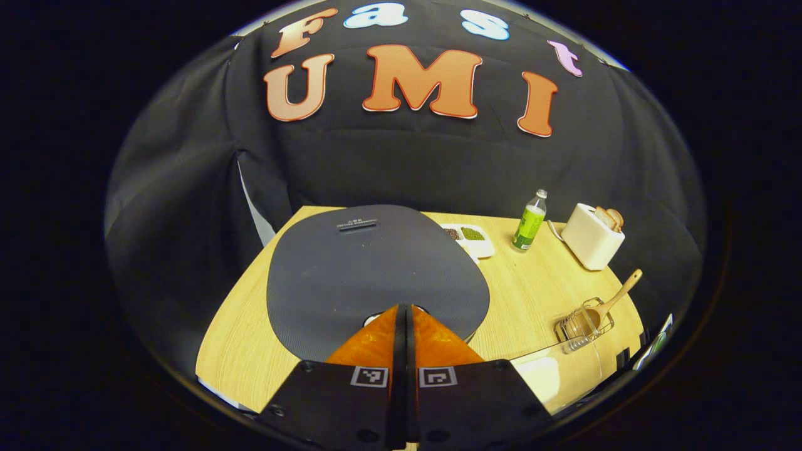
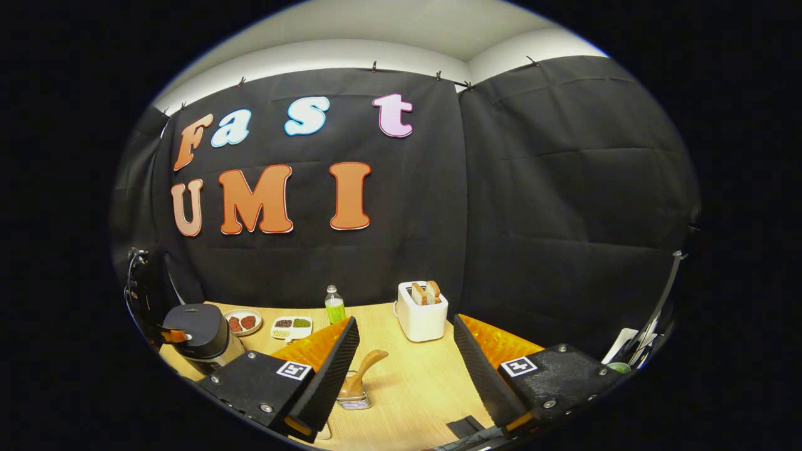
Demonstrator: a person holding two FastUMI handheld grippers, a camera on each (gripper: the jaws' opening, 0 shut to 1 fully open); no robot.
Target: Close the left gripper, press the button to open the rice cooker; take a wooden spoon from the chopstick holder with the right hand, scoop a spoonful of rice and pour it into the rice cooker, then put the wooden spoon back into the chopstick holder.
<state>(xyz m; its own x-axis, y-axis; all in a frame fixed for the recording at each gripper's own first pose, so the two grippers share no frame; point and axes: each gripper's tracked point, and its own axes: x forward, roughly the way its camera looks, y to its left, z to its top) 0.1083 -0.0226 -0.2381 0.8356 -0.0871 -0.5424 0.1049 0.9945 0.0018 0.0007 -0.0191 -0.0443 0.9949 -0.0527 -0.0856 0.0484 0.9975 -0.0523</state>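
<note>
Both fingers (image 1: 393, 326) of the left gripper (image 1: 404, 310) meet over the rice cooker (image 1: 376, 269).

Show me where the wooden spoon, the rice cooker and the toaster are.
wooden spoon (image 1: 617, 297): left gripper view, on its handle.
rice cooker (image 1: 376, 269): left gripper view, on its closed lid.
toaster (image 2: 421, 322): right gripper view, on its front wall.
</note>
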